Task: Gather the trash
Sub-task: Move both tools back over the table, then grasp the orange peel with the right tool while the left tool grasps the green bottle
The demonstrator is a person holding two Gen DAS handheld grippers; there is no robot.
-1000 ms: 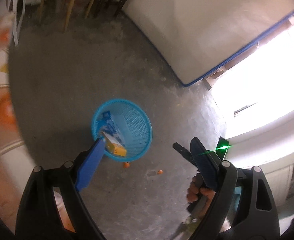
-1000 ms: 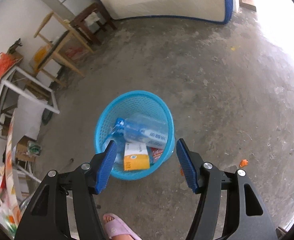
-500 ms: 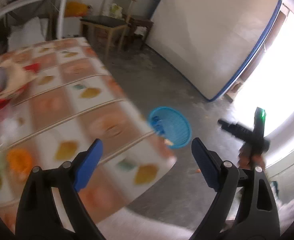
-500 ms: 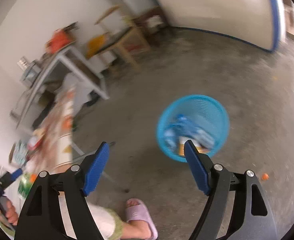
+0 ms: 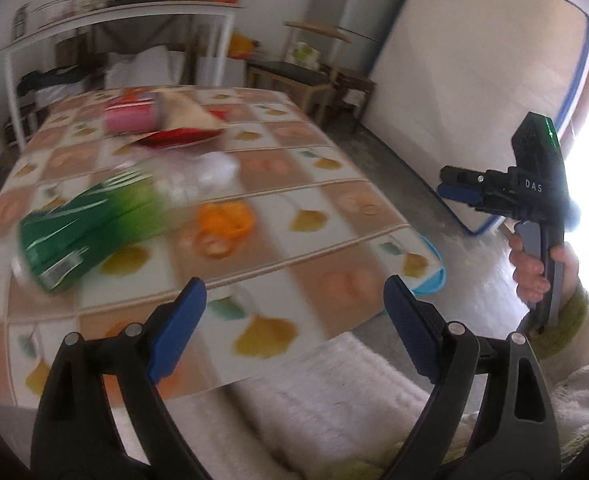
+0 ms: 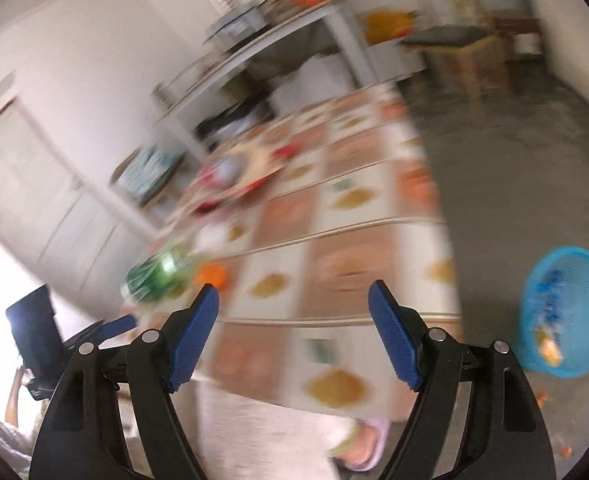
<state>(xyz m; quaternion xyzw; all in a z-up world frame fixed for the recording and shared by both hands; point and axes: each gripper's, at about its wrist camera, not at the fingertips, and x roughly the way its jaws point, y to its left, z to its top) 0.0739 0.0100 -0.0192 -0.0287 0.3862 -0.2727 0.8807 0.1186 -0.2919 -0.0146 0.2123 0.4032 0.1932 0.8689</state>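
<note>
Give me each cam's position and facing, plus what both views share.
Left wrist: on the left gripper, jaws open, looking down over the table toward the shelf; the person's right hand holding the right gripper shows.
Right wrist: on the right gripper, jaws open, facing the table's near edge; a slipper shows.
Shared: table, green bottle, blue basket.

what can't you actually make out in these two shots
- Blue basket: contents smeared by motion blur in the right wrist view; in the left wrist view the table hides all but a sliver.
- Green packet: label unreadable, blurred in both views.
- Pile at the table's far end: items blurred, indistinct.
</note>
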